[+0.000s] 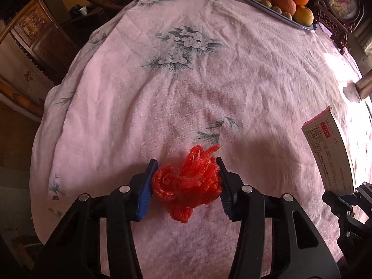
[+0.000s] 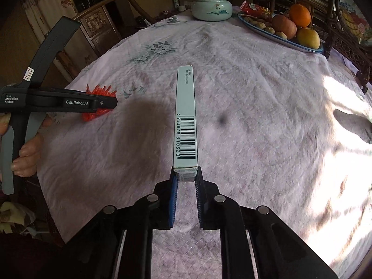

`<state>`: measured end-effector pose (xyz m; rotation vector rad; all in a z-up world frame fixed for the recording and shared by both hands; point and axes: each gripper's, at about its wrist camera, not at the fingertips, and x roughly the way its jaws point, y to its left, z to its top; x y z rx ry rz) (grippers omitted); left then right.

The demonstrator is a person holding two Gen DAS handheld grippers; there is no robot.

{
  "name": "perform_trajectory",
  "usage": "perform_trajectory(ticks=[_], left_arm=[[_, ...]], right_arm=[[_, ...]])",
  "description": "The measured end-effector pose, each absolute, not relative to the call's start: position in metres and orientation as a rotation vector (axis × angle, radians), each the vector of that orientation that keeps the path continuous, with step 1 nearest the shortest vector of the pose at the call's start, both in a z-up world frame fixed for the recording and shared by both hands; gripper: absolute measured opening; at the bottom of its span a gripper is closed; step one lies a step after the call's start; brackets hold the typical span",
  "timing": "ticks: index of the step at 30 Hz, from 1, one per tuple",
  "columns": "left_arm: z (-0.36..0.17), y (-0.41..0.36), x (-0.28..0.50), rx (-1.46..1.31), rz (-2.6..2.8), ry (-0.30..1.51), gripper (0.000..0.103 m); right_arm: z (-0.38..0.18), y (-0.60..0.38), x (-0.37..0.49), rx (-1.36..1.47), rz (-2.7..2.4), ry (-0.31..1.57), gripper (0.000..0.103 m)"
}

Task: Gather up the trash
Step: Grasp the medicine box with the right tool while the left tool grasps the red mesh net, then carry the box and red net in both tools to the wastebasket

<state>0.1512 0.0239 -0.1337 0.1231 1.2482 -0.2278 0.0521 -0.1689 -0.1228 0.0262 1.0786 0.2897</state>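
Note:
A crumpled wad of red plastic netting (image 1: 186,183) rests on the pink flowered tablecloth (image 1: 197,88), and my left gripper (image 1: 185,162) is shut on it, one blue pad pressing each side. In the right wrist view the same red netting (image 2: 100,90) shows behind the left gripper (image 2: 111,103), which a hand (image 2: 25,155) holds. My right gripper (image 2: 186,171) is shut on the near end of a long thin white carton (image 2: 185,116) with a barcode, held above the cloth and pointing away. The carton (image 1: 330,153) also appears at the right edge of the left wrist view.
At the far end of the table stand a pale lidded ceramic jar (image 2: 211,5), a blue-rimmed tray (image 2: 309,48) with oranges, apples and nuts, and a red snack bag (image 2: 255,8). A carved wooden chair (image 2: 97,23) stands at the far left and a decorated stand (image 2: 348,11) at the far right.

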Motion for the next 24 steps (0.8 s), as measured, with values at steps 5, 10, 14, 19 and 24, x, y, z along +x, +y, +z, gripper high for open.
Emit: perform_trajectory(ticks=[5,10,14,19,24], left_arm=[[-0.108,0.057,0.130,0.046,-0.185,1.202,0.048],[-0.090,0.125,0.094,-0.036,-0.045,1.173,0.048],[-0.089,0.193,0.048,-0.133,0.121,1.180,0.048],[-0.096,0.273,-0.037,-0.274,0.342,1.202,0.048],[-0.106,0.326,-0.128,-0.424,0.529,1.211,0.048]], right_arm=[[-0.111,-0.148,0.043,0.015,0.352,1.061,0.015],[-0.103,-0.097,0.039,-0.056,0.499,1.044,0.015],[-0.097,-0.039,0.034,-0.139,0.662,1.028,0.015],[-0.091,0.045,0.008,-0.253,0.891,1.007,0.015],[-0.093,0.121,-0.030,-0.386,1.110,1.003,0.015]])
